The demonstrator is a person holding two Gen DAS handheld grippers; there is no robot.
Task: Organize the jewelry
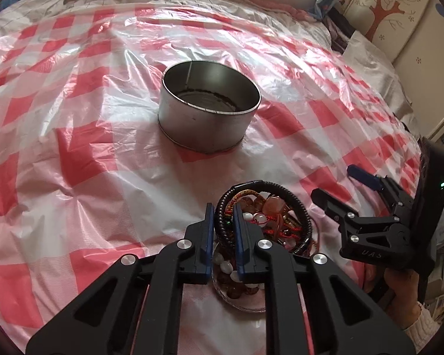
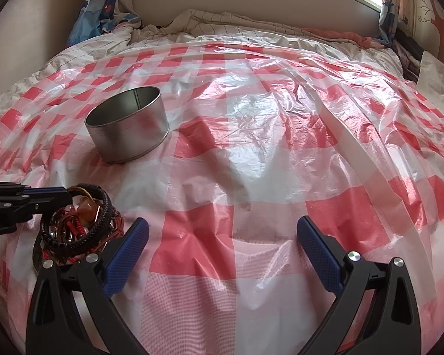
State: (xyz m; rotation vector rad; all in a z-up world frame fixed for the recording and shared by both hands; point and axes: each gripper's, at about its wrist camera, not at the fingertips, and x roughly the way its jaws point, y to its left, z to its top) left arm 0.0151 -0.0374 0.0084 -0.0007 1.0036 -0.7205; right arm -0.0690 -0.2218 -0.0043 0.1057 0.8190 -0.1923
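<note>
Left wrist view: the left tongs are squeezed almost shut on a black braided bracelet, with the cord pinched between the two blue fingers. The bracelet belongs to a tangled pile of jewelry lying in a small clear dish on the bed. The pile has the black braided loops, red and gold cords, white beads and brown-orange stones. They are so mixed up that I cannot count the pieces. The tongs cover the near part of the dish, and the dish is hard to see because it is clear.

One round metal tin stands farther back on the bed, well apart from the pile. It is open on top and looks empty. A red and white checked plastic sheet covers the bed, with a rumpled blanket past it. A wall with a painted tree is at the far right.

The right tongs are near the pile on its right, and a hand in a white sleeve holds them. In the right wrist view the right tongs are wide open with nothing between the fingers, only the sheet under them. The pile sits just beside their left finger, and the left tongs reach in from the left edge, cut off by the picture.
</note>
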